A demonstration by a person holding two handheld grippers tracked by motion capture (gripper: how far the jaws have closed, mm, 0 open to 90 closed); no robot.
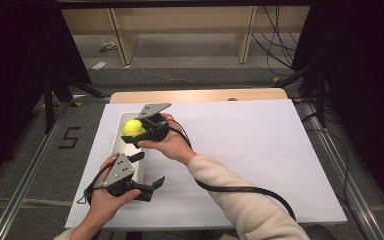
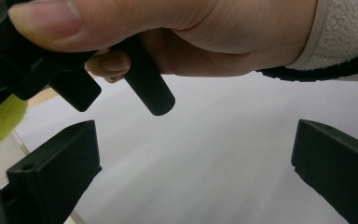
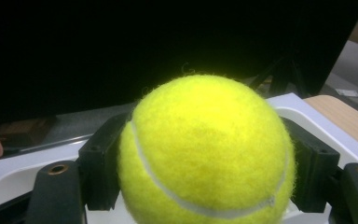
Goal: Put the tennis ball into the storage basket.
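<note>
A yellow tennis ball (image 1: 132, 128) hangs just over the far end of a long white tray (image 1: 116, 148) at the left of the white board. My right gripper (image 1: 131, 135) is shut on it, a black jaw against each side of the ball (image 3: 205, 149). The person's hand wraps that gripper from the right. Nearer the front edge, my left gripper (image 1: 147, 170) stands open beside the tray's near end. In the left gripper view its jaws are wide apart with nothing between them (image 2: 196, 163), and a sliver of the ball (image 2: 0, 122) shows at the left.
A white board (image 1: 250, 150) covers most of the wooden table (image 1: 200, 95). A black cable (image 1: 240, 190) trails from the right gripper along the sleeve. Dark curtains and stand legs flank the table, with grey floor and shelving beyond.
</note>
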